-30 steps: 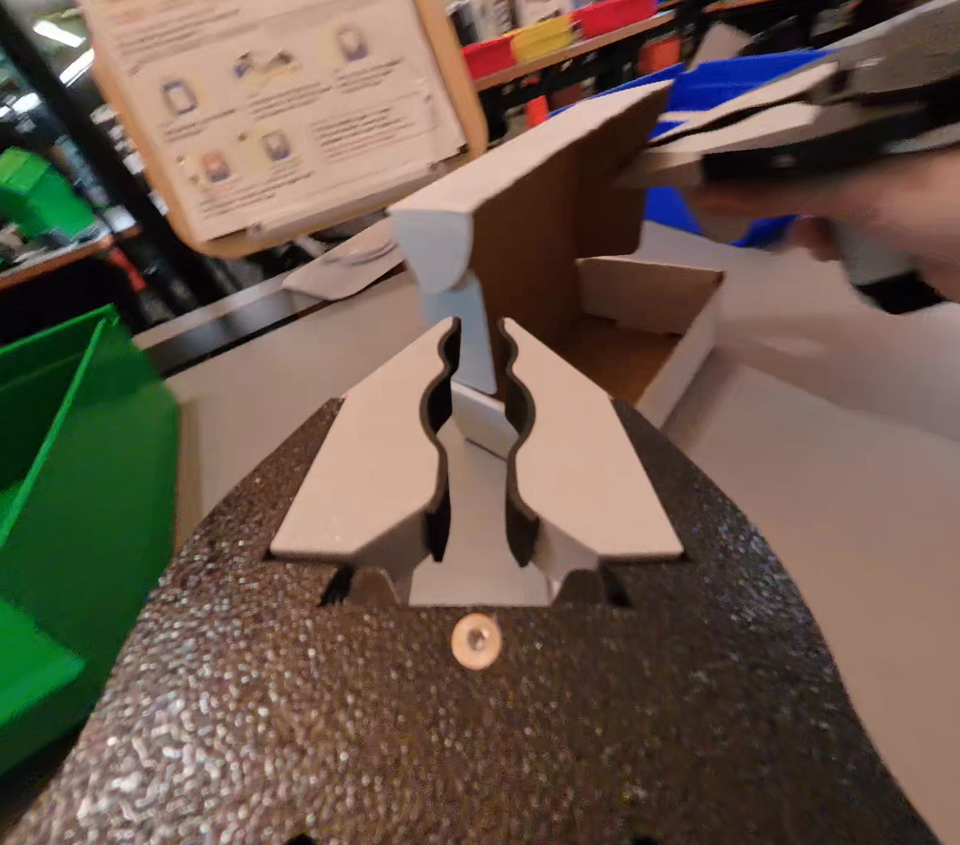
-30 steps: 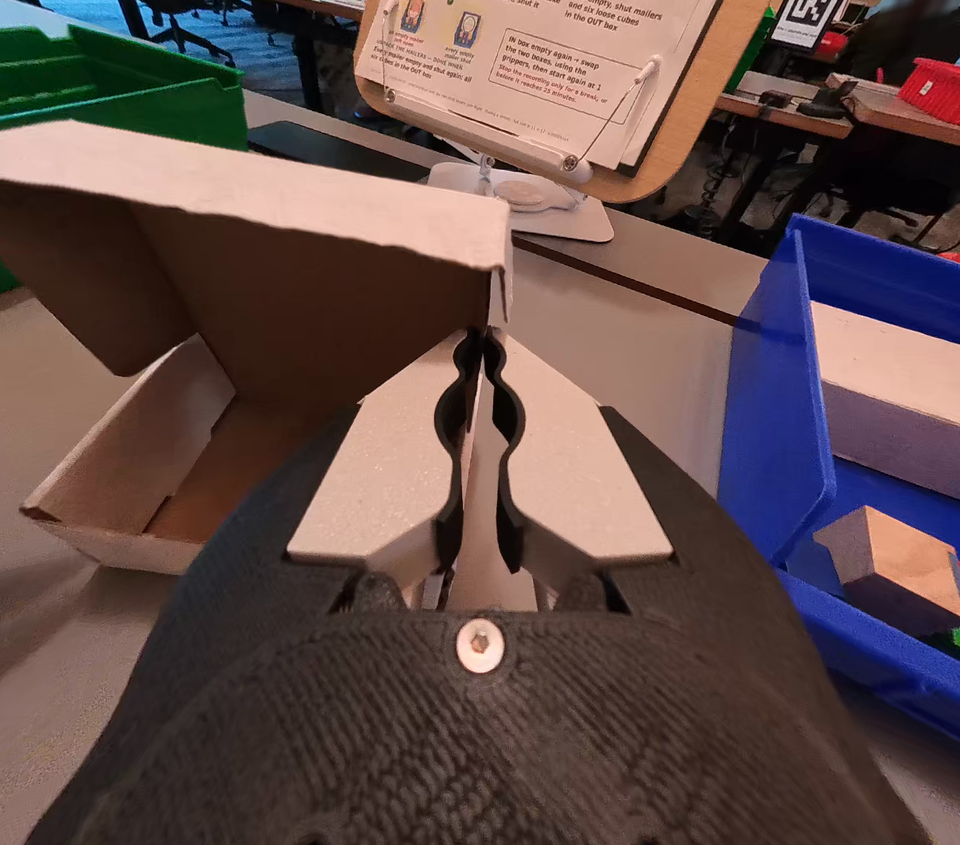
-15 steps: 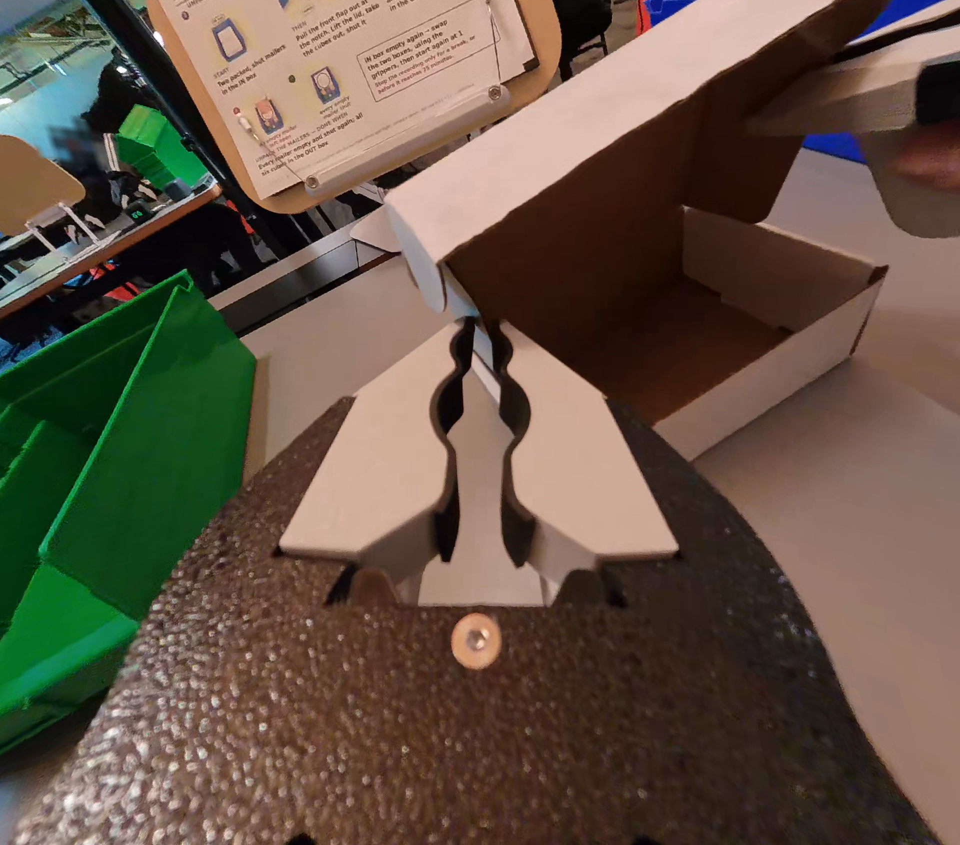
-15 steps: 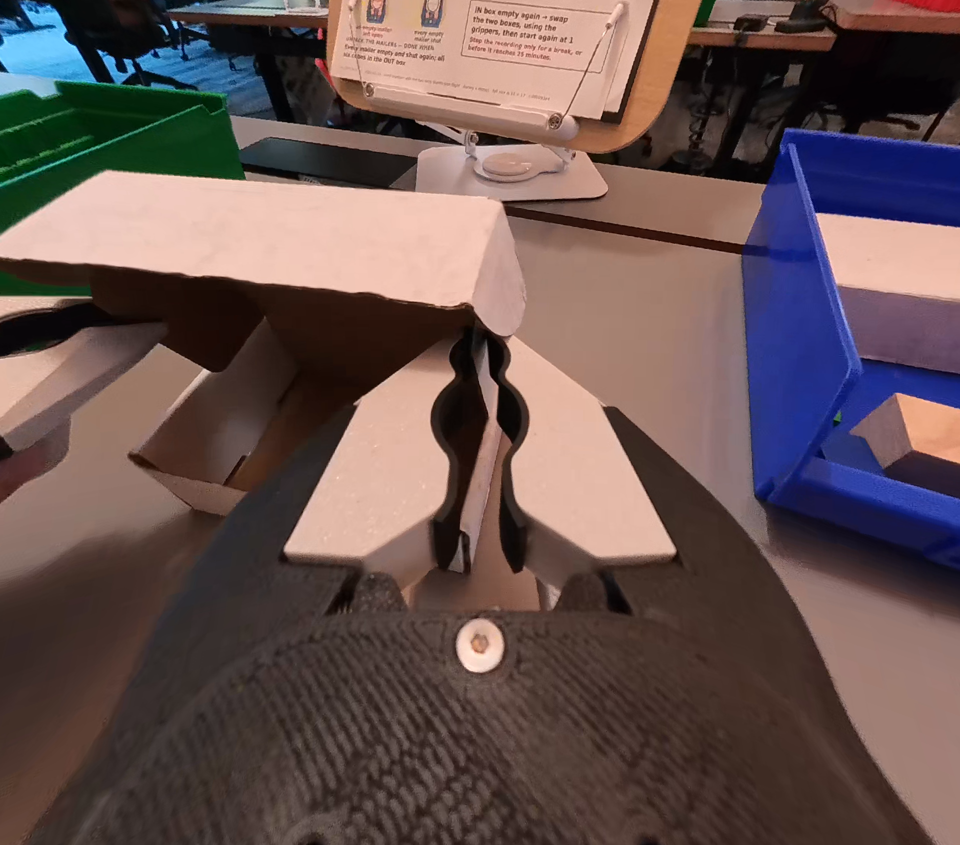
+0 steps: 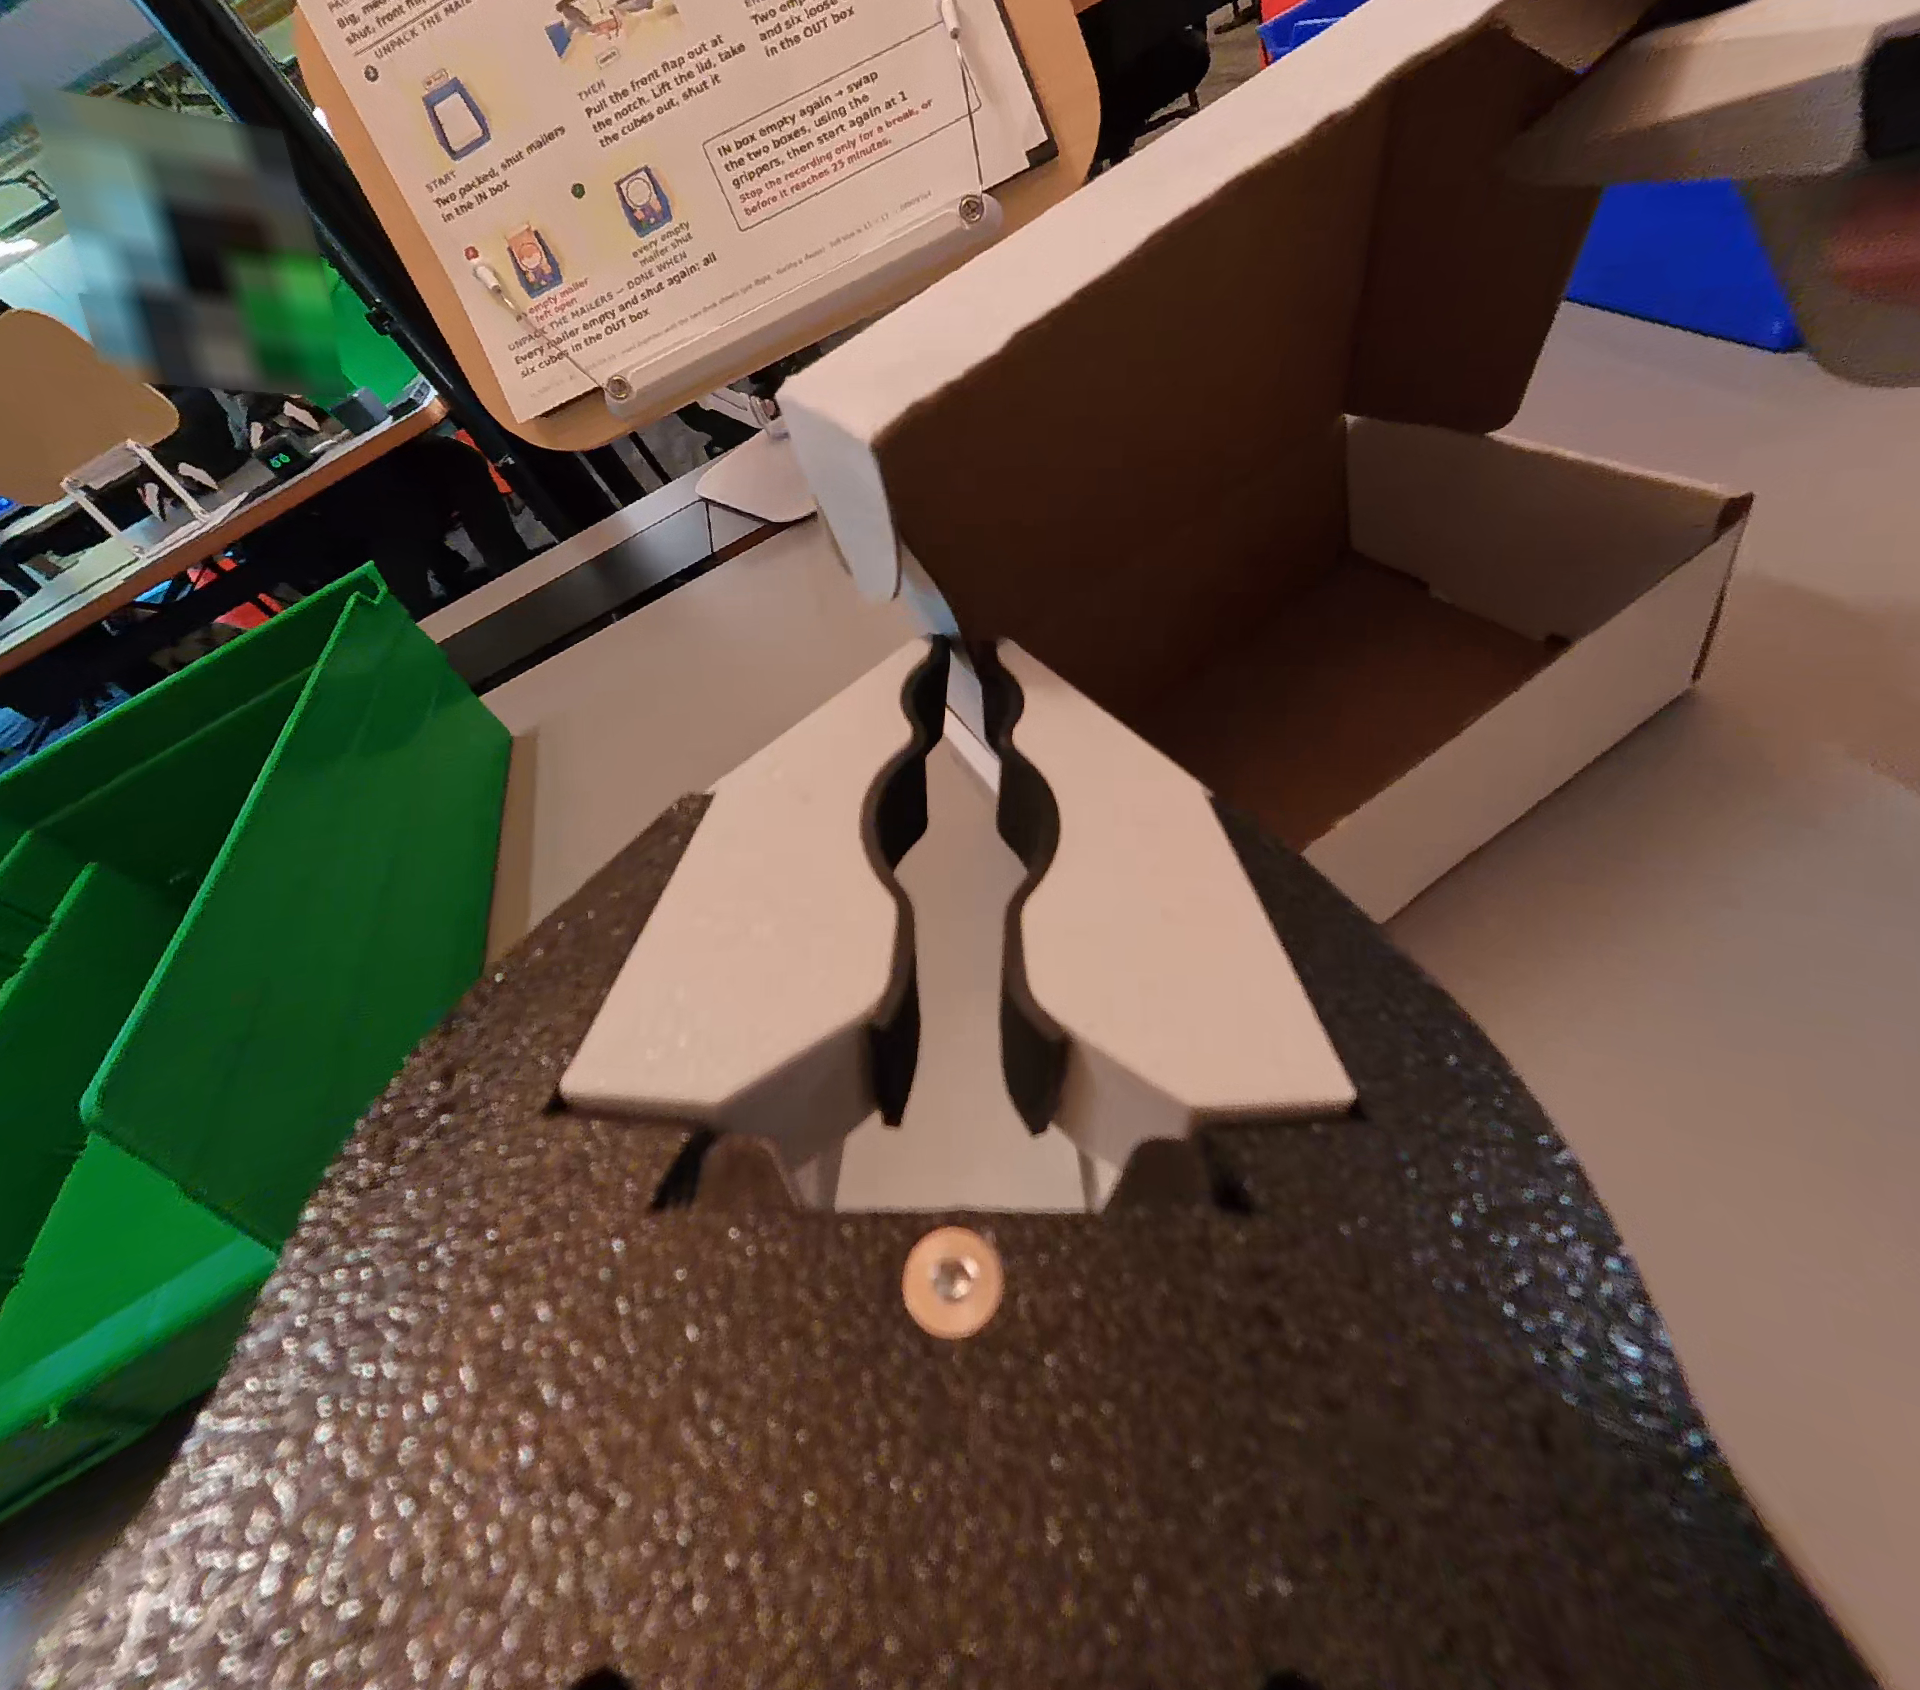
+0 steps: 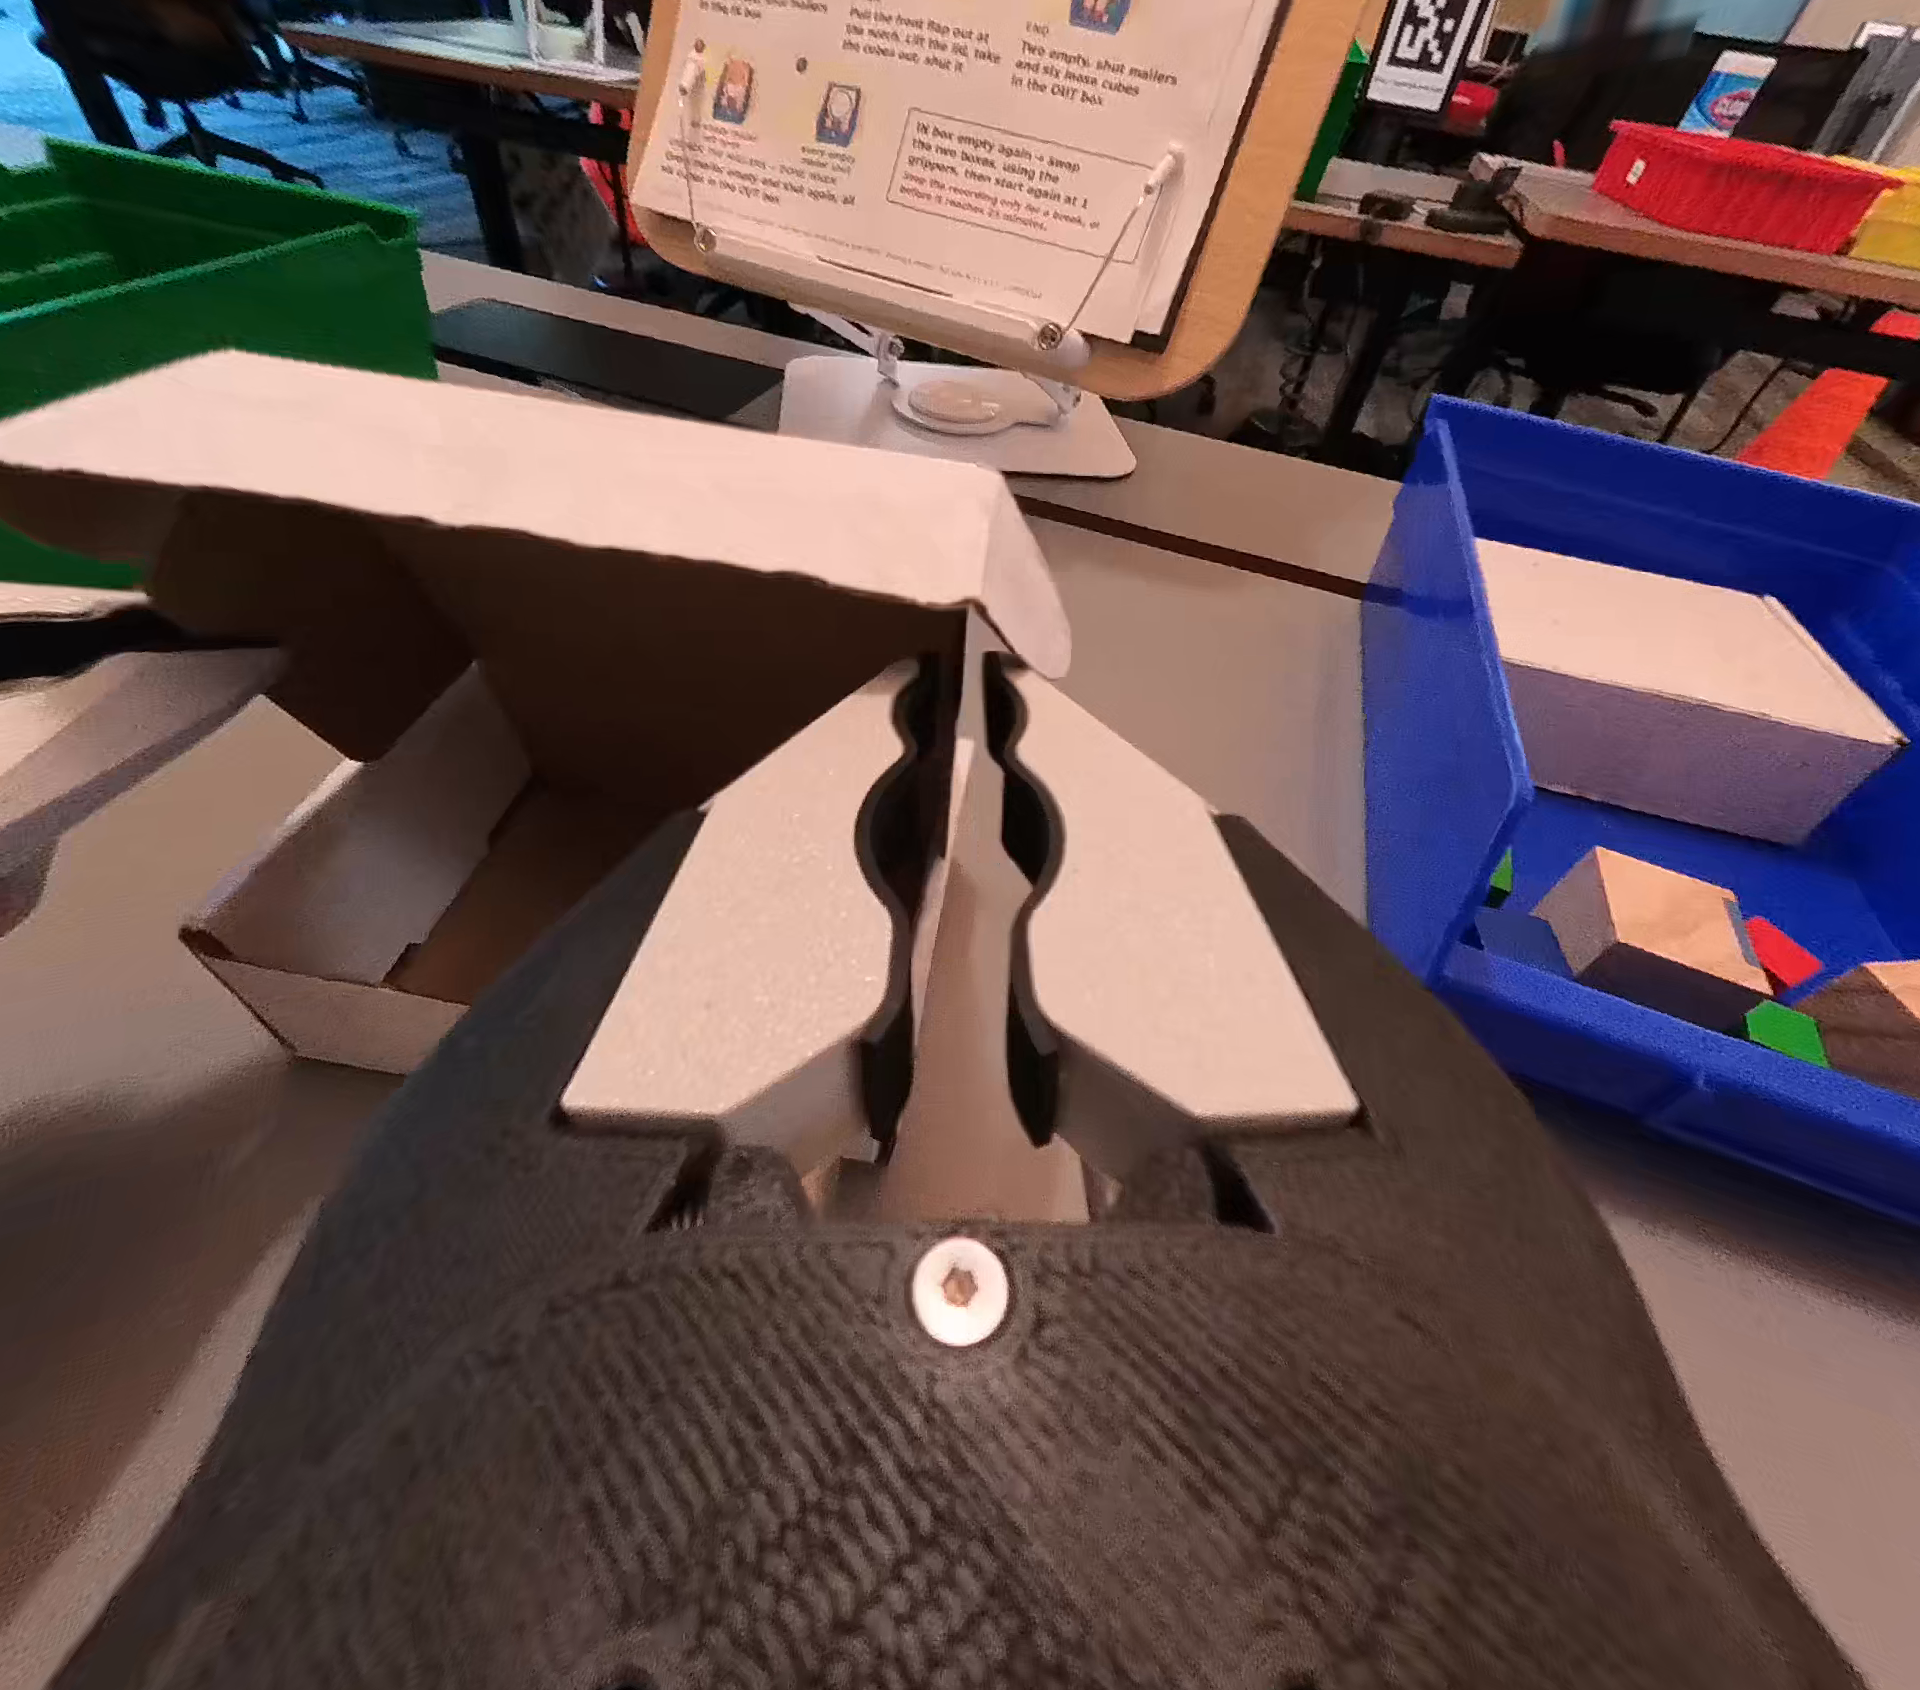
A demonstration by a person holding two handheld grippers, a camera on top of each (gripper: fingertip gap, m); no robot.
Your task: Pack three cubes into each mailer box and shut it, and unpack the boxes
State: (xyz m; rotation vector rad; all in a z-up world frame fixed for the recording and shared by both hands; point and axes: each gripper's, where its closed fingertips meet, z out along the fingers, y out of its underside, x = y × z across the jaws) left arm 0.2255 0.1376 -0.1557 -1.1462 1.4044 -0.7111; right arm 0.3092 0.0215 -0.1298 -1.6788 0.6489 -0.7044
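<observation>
An empty mailer box sits on the grey desk, and it serves as the landmark here. Its lid is raised partway over the open tray, and each end of the lid's front edge has a small side flap hanging down.

The left tool is closed tight on the flap at the lid's left end, with the thin card pinched between the wavy inner faces. The right tool is likewise clamped on the flap at the lid's right end. Holding both ends at once probably keeps the lid level and the flaps turned inward, so they can slide down inside the tray walls as the lid is lowered.

The tray shows only bare brown card inside, so this looks like an unpacked mailer being shut again.

To the right of the mailer stands a blue bin holding a closed white mailer and loose coloured cubes. To its left stands a green bin. Behind it, an instruction sheet on a stand faces the worker.
</observation>
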